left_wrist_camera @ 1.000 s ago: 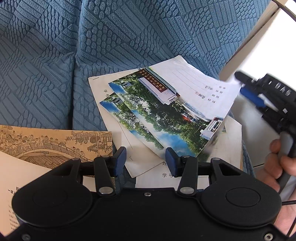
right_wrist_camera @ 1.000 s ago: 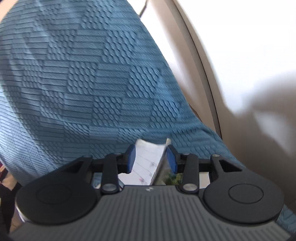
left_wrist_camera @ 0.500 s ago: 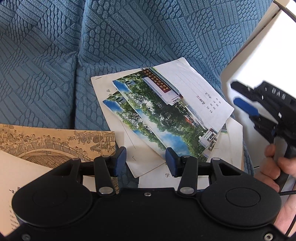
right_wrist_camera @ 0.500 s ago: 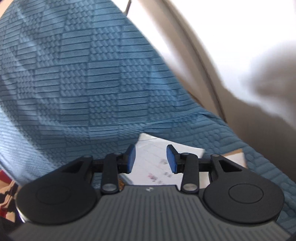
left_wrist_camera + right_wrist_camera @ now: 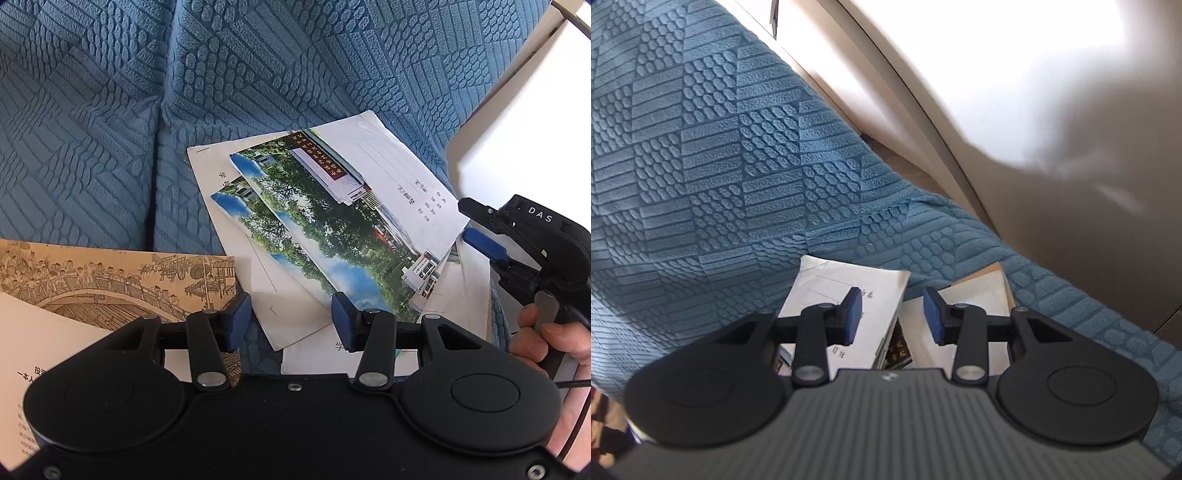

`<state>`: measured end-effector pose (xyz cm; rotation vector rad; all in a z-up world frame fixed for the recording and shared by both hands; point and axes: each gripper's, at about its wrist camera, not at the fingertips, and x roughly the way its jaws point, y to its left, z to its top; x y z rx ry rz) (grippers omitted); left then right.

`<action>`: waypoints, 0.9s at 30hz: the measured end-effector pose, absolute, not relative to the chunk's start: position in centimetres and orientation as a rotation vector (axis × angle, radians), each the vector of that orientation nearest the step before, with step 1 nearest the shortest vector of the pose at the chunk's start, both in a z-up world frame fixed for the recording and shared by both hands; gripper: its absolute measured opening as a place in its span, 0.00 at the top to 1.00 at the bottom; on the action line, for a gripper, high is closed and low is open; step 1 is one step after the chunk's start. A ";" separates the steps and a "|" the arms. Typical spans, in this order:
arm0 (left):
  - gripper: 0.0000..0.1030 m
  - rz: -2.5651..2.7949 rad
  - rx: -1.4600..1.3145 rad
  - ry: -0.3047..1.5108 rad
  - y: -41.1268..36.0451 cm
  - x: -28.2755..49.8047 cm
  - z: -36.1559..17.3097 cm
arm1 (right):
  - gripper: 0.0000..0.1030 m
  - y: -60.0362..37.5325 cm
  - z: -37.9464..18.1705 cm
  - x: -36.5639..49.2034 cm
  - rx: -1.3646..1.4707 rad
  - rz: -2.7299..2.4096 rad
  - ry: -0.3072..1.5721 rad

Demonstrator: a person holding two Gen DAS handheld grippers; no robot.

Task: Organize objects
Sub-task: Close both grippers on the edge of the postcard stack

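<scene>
Far left of left wrist view: tan illustrated booklet (image 5: 110,280) flat on blue textured sofa cover (image 5: 258,74). Left gripper (image 5: 291,317) above gap between booklet and papers, jaws partly apart, nothing clamped. Centre: top photo-cover notebook (image 5: 332,218) face up on second photo-cover notebook (image 5: 255,225), both overlapping white sheets (image 5: 207,166). Right: right gripper (image 5: 476,225) at top notebook's corner, jaws parted, nothing pinched; hand (image 5: 554,332) on grip.

Black left gripper (image 5: 291,323), blue-padded fingers (image 5: 240,321), silver pivot screws; right gripper (image 5: 476,225) marked "DAS".
</scene>
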<state>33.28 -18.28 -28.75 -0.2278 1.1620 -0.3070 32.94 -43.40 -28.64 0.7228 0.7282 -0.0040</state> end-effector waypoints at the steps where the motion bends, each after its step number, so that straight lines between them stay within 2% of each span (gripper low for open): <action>1: 0.57 -0.307 -0.226 1.163 -18.3 33.3 -28.8 | 0.61 -43.3 -28.6 33.1 0.725 0.009 0.725; 8: 0.57 -0.303 -0.225 1.161 -18.4 33.1 -28.6 | 0.60 -41.5 -26.2 32.9 0.648 0.122 0.604; 16: 0.58 -0.313 -0.228 1.163 -18.1 33.1 -28.5 | 0.61 -38.9 -23.6 32.2 0.423 0.173 0.494; 23: 0.60 -0.313 -0.233 1.168 -18.1 33.2 -28.4 | 0.61 -39.4 -24.7 34.2 0.461 0.187 0.554; 27: 0.60 -0.310 -0.232 1.166 -18.2 33.1 -28.3 | 0.61 -40.8 -26.5 34.8 0.629 0.196 0.637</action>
